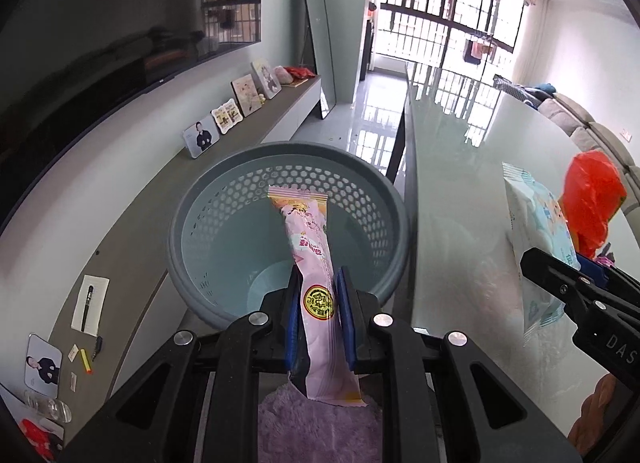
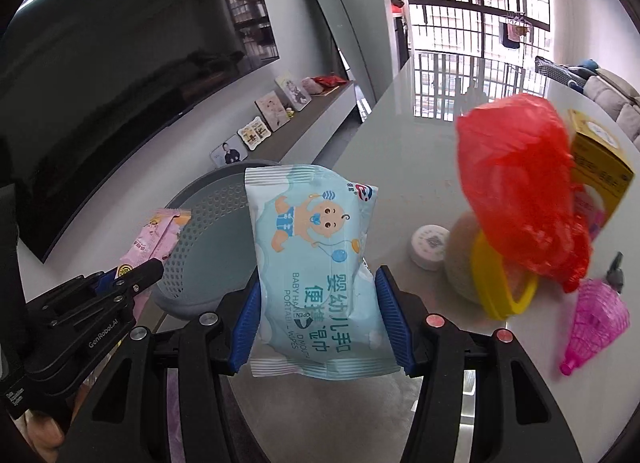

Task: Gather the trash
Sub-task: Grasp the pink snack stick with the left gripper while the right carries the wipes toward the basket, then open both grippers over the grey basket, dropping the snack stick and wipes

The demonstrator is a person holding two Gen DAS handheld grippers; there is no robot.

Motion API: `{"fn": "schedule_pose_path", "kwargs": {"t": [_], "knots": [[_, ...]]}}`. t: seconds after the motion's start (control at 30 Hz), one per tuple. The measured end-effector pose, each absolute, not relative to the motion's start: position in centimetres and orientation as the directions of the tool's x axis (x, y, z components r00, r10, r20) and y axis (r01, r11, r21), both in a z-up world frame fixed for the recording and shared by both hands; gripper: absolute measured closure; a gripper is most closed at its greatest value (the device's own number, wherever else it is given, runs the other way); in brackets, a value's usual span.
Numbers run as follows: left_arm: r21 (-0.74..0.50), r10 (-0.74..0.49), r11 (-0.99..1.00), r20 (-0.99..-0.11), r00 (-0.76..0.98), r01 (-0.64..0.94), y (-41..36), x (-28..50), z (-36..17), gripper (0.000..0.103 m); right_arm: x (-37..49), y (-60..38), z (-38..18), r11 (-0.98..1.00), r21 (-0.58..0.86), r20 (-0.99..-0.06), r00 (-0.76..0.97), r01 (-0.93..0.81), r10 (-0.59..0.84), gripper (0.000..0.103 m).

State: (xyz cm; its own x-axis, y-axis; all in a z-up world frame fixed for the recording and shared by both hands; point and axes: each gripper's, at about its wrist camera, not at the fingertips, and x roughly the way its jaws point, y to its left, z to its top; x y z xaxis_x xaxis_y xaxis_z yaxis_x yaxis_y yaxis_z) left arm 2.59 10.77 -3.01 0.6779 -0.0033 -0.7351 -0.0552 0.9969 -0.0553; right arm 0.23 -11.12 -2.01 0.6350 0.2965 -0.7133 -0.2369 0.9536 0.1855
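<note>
My left gripper (image 1: pixel 318 295) is shut on a long pink snack wrapper (image 1: pixel 310 247) and holds it over the open mouth of a grey-blue perforated trash basket (image 1: pixel 224 199). My right gripper (image 2: pixel 318 295) is shut on a light blue baby wipes pack (image 2: pixel 316 255), held above the glass table's left edge beside the basket (image 2: pixel 208 231). The left gripper and pink wrapper (image 2: pixel 160 239) show at the left of the right wrist view. The right gripper with the wipes pack (image 1: pixel 536 231) shows at the right of the left wrist view.
On the glass table (image 2: pixel 400 151) lie a red plastic bag (image 2: pixel 516 187), a yellow box (image 2: pixel 600 159), a yellow ring (image 2: pixel 500 291), a white lid (image 2: pixel 430 245) and a pink net (image 2: pixel 596 315). A TV shelf with photo frames (image 1: pixel 224 115) runs along the left wall.
</note>
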Motion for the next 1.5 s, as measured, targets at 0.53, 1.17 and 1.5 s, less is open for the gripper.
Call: {"fn": "schedule_pose_path", "kwargs": {"t": [0.53,1.17,1.5], "knots": [[-0.069,0.040,0.989,-0.729,0.683,-0.132,14.7,2.7,-2.1,0.085,3.9,-6.0,-1.2,0.914,0.181,-0.684,0.621,-0.364,0.382,0.050],[-0.094,0.009,0.988,-0.749,0.662,-0.119,14.9,5.8,-3.1,0.085,5.6,-4.9,-1.3,0.906,0.177,-0.723,0.573,-0.384,0.385,0.050],[-0.086,0.011,0.990,-0.746,0.666,-0.113,15.9,8.0,-3.0,0.085,8.4,-2.6,-1.4,0.894,0.178,-0.746,0.535,-0.412,0.396,0.050]]}}
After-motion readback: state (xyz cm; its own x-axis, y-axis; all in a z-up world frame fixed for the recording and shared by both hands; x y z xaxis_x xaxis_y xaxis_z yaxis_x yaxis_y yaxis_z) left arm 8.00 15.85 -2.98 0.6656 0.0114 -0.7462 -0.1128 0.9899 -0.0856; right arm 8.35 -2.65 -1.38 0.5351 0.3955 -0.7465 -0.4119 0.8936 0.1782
